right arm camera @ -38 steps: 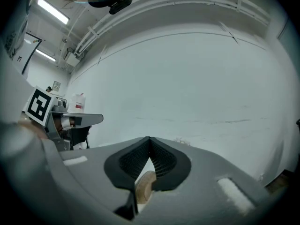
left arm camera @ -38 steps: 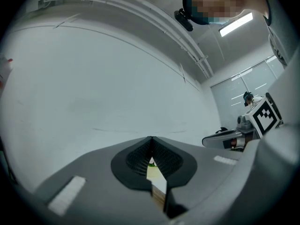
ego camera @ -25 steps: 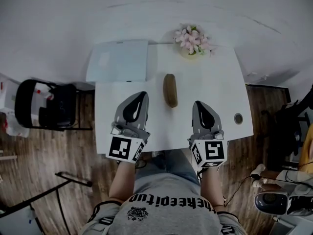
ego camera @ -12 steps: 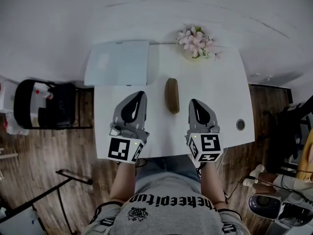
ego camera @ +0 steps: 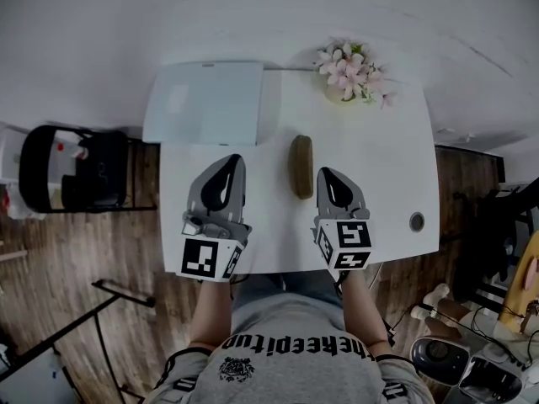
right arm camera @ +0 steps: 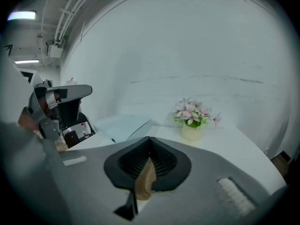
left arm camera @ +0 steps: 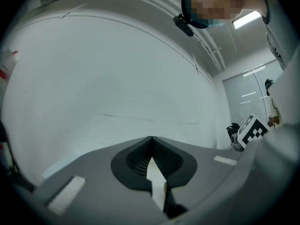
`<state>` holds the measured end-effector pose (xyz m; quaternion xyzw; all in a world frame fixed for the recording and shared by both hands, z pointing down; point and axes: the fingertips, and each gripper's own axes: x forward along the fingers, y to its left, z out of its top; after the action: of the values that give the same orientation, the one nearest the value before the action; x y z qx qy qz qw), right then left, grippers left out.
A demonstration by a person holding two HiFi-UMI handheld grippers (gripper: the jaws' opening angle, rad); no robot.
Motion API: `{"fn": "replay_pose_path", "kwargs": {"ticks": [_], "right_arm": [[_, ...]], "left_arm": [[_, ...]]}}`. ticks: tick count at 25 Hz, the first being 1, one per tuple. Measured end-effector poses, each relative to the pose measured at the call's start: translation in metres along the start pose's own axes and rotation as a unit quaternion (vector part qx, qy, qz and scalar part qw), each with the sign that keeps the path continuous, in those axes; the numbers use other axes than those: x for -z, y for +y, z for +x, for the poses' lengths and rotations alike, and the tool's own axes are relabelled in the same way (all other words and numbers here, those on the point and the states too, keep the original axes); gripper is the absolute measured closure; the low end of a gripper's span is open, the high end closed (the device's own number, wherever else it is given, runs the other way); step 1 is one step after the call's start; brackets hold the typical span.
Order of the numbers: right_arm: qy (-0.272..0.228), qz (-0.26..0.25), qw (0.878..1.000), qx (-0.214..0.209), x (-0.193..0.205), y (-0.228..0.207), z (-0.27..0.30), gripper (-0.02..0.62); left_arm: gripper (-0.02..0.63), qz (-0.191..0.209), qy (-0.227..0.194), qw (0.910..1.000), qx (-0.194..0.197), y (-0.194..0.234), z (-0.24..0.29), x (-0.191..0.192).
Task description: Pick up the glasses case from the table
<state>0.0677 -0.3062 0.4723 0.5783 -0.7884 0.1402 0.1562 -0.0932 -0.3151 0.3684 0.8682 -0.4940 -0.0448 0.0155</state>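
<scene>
Pick-up hasn't begun. The glasses case [ego camera: 301, 166] lies flat on the counter [ego camera: 379, 175], roughly mid-top, lengthwise away from the person, with nothing holding it.

The left tongs [ego camera: 233, 160] and right tongs [ego camera: 325, 173] sit either side of it at the near edge. The right tip is just beside the case, the left a bit further off. Both pairs are closed tip to tip and carry nothing. In the right gripper view a brown patch shows through the slot behind the tips. That's prob. the case on the counter below, not something pinched.

Left to do, as I judge it: open one pair, straddle the case, close, lift.

Materials etc.:
- Case: olive-brown, long, rounded ends, matte, looks like a hard shell.
- Counter: plain white, smooth, w/ a round cable hole near the right edge.
- Tongs: grey plastic shells w/ black ribbed pads.
- Pale glossy board [ego camera: 206, 102] at the far left.
- Pink flowers [ego camera: 351, 66] in a small cream pot at the far right.
</scene>
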Motion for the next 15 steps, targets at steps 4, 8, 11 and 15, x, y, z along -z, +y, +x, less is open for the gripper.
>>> {"fn": "replay_pose_path", "kwargs": {"ticks": [4,8,11,15], "right_arm": [[0.021,0.006,1.0,-0.01,0.009,0.004,0.012,0.585],[0.041,0.012,0.999,-0.017,0.019,0.008,0.023,0.558],[0.057,0.014,0.998,-0.021,0.026,0.013,0.031,0.546],[0.076,0.013,0.997,-0.026,0.034,0.019,0.041,0.515]], "left_arm": [[0.592,-0.002,0.003,1.0,-0.008,0.007,0.001,0.003],[0.591,-0.005,0.007,0.9999,-0.014,0.013,0.002,0.007],[0.591,-0.006,0.008,0.9998,-0.018,0.018,0.001,0.008],[0.591,-0.007,0.009,0.9996,-0.024,0.025,-0.001,0.009]]}}
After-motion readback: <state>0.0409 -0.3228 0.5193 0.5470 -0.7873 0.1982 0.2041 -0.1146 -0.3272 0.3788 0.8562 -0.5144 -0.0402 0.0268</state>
